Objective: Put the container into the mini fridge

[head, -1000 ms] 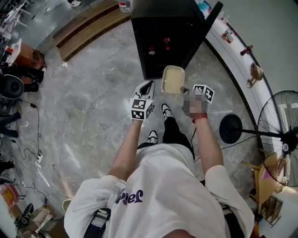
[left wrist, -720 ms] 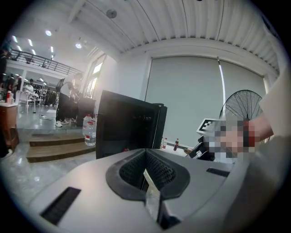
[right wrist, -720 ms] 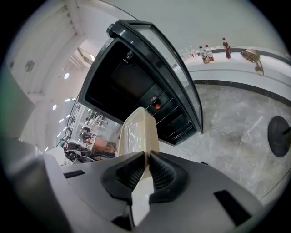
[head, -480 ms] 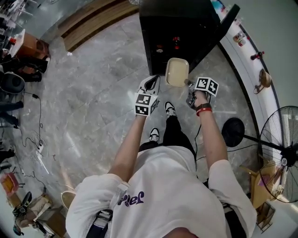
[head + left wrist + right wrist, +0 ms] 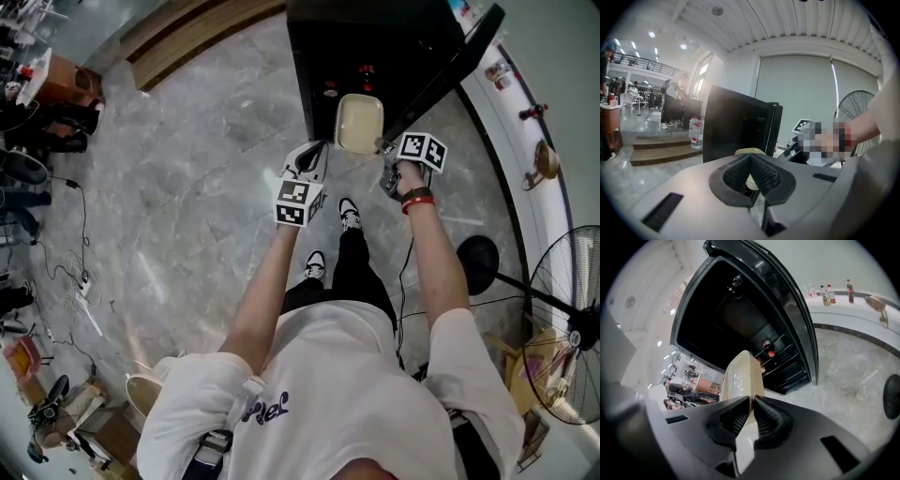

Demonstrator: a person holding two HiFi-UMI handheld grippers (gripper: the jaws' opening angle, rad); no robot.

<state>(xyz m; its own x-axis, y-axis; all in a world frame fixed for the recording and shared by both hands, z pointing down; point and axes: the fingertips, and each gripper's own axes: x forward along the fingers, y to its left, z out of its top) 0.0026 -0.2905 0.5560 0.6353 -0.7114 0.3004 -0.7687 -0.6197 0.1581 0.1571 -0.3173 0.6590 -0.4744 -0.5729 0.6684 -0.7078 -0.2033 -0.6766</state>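
A shallow cream container (image 5: 359, 124) hangs just in front of the black mini fridge (image 5: 375, 47), whose door (image 5: 459, 66) stands open to the right. My right gripper (image 5: 382, 147) is shut on the container's near rim. In the right gripper view the container (image 5: 740, 376) rises edge-on from between the jaws (image 5: 751, 399), with the fridge's dark inside (image 5: 736, 319) behind it. My left gripper (image 5: 312, 157) is to the left of the container, apart from it, and shut on nothing. In the left gripper view the fridge (image 5: 736, 126) and the container's rim (image 5: 749, 151) show beyond the jaws (image 5: 750, 158).
Red items (image 5: 771, 354) sit on the fridge's wire shelves. A standing fan (image 5: 572, 347) with a round base (image 5: 473, 258) is at the right, by a curved white counter (image 5: 525, 131). Wooden steps (image 5: 187, 37) lie at the far left, cables (image 5: 75, 281) on the floor.
Both grippers have moved forward toward the fridge, the right one carrying the container with it. The fridge opening is nearer now.
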